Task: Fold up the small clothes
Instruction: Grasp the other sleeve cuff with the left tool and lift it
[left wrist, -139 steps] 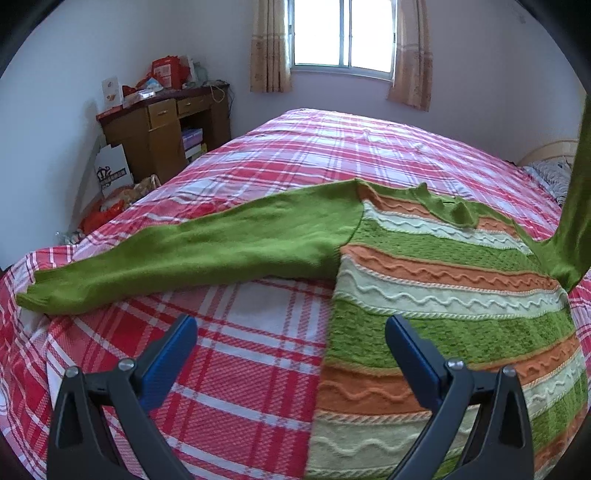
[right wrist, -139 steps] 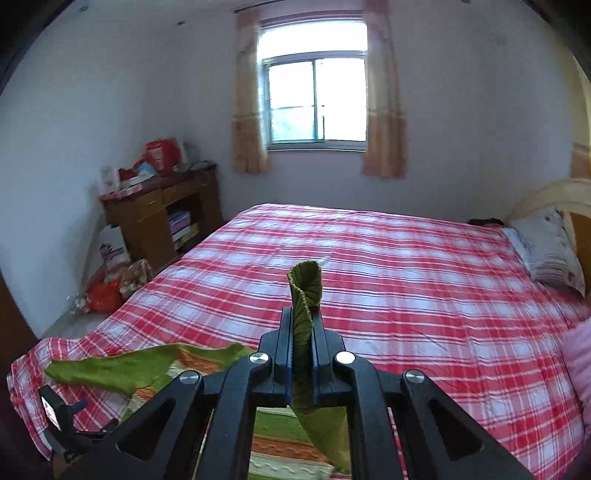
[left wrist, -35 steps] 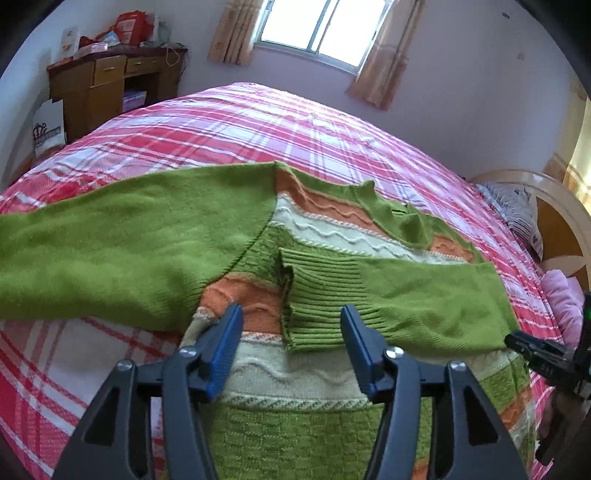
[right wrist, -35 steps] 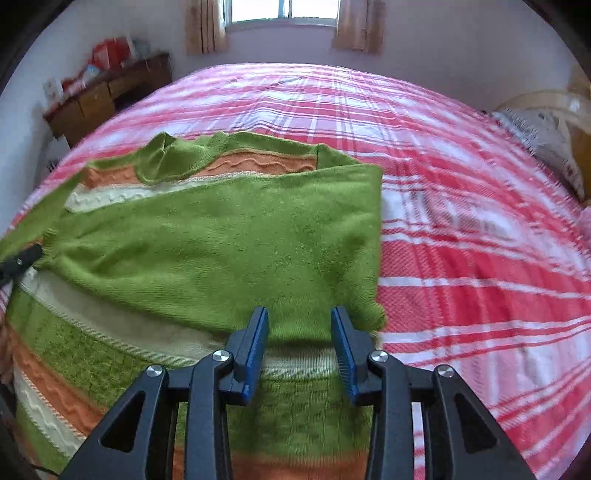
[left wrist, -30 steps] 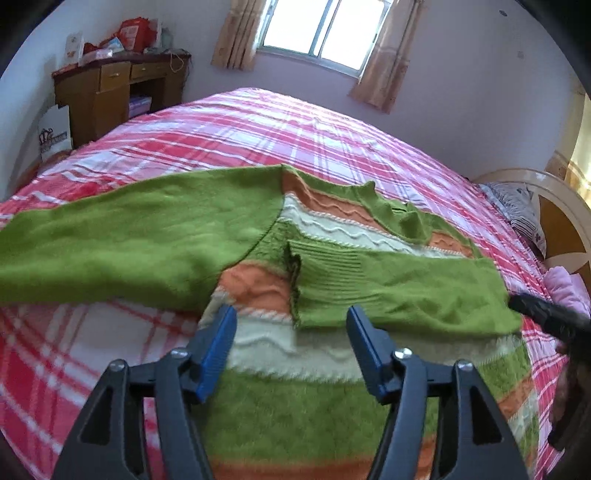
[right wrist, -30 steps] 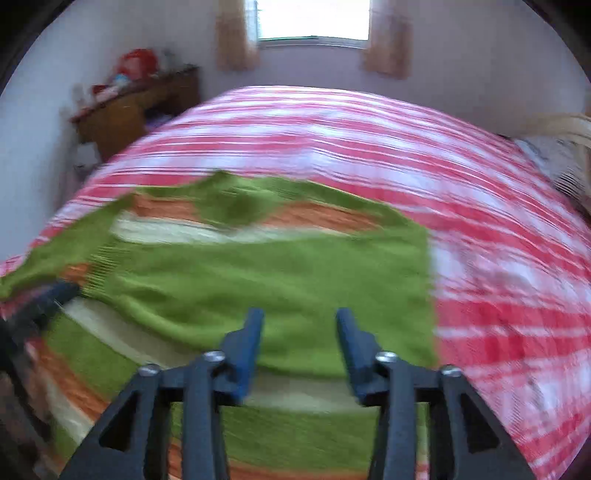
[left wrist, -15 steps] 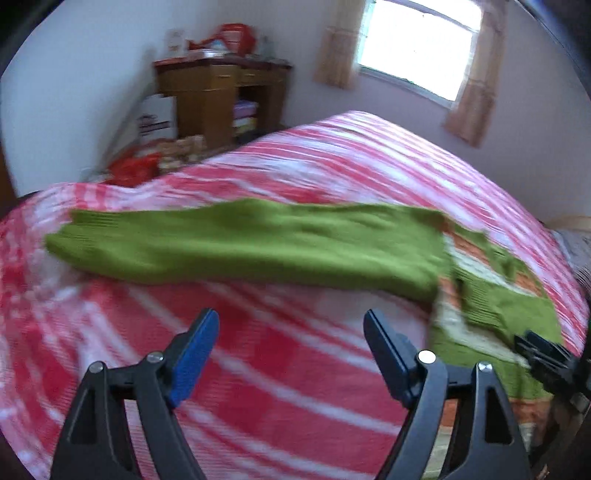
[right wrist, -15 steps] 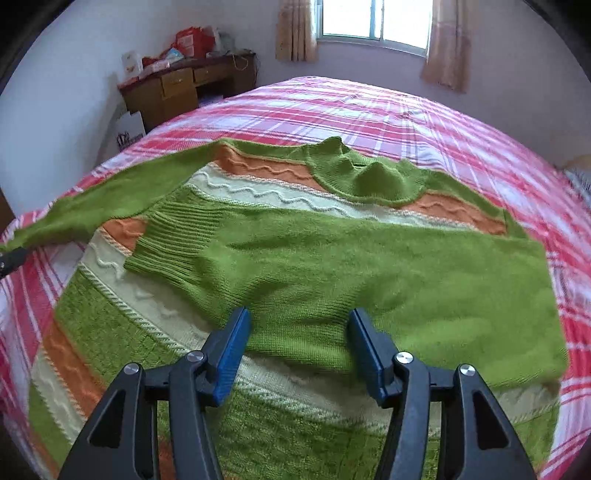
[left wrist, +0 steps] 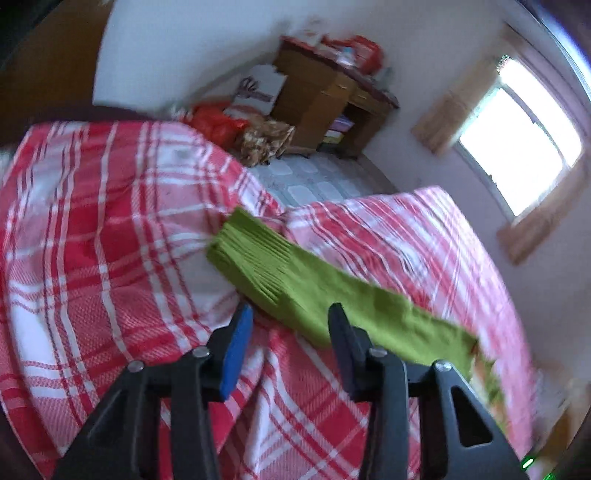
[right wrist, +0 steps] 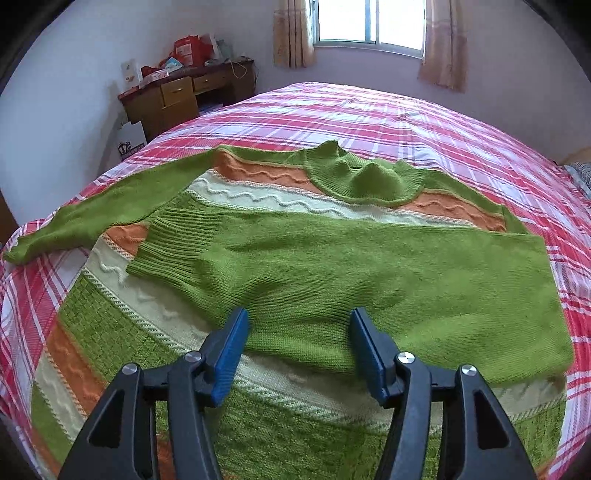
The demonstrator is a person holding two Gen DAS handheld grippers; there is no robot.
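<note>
One striped sweater [right wrist: 295,258] lies flat at frame centre on one plaid bed [right wrist: 406,122]. Two tools: left tool [left wrist: 291,328] closing around the outstretched sleeve cuff [left wrist: 251,254], right tool [right wrist: 299,336] released above one folded-in sleeve [right wrist: 388,266].

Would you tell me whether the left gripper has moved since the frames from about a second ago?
Yes. The left gripper has swung from over the striped sweater's body out to the ribbed green cuff, towards the wooden desk; its jaws are closing.

a wooden desk [right wrist: 192,92] stands beside the curtained window [right wrist: 369,22], behind the plaid bed [right wrist: 369,110].
</note>
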